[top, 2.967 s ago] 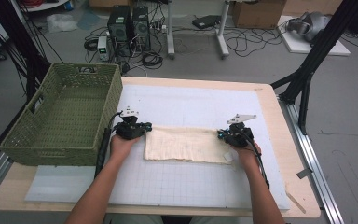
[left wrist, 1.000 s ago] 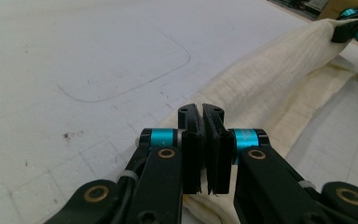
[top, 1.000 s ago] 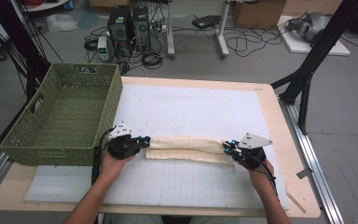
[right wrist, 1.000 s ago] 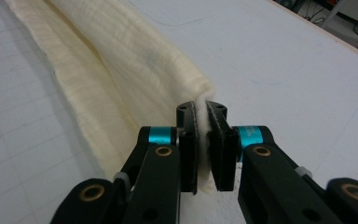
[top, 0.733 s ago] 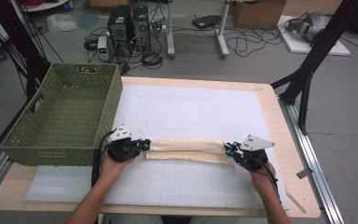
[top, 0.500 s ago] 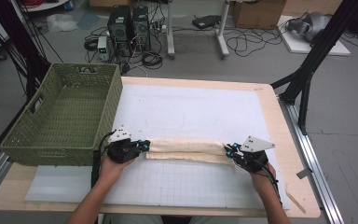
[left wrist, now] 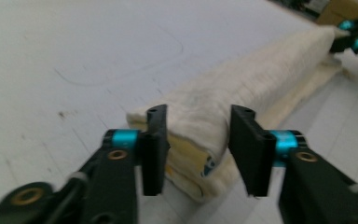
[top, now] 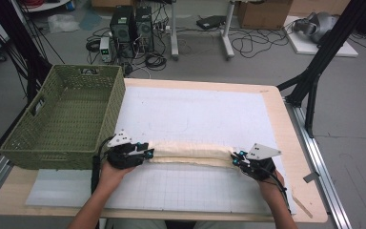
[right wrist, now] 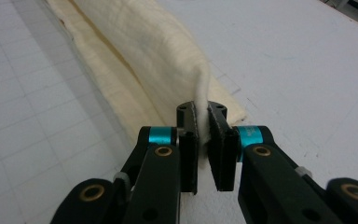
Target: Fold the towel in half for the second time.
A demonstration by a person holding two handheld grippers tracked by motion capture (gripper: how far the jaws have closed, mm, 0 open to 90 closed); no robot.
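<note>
Left gripper (left wrist: 198, 149) had just been opening, jaws loose around the folded cream cloth (left wrist: 261, 84); its tag was blurry. Right gripper (right wrist: 204, 140) pinched the other end.

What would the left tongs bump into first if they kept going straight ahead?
The left tongs, whose jaws have just been opening, point along the folded cream towel. Its near end lies between them, so they would likely meet it first.

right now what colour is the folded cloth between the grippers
Cream, off-white cloth; the left gripper view shows it best.
</note>
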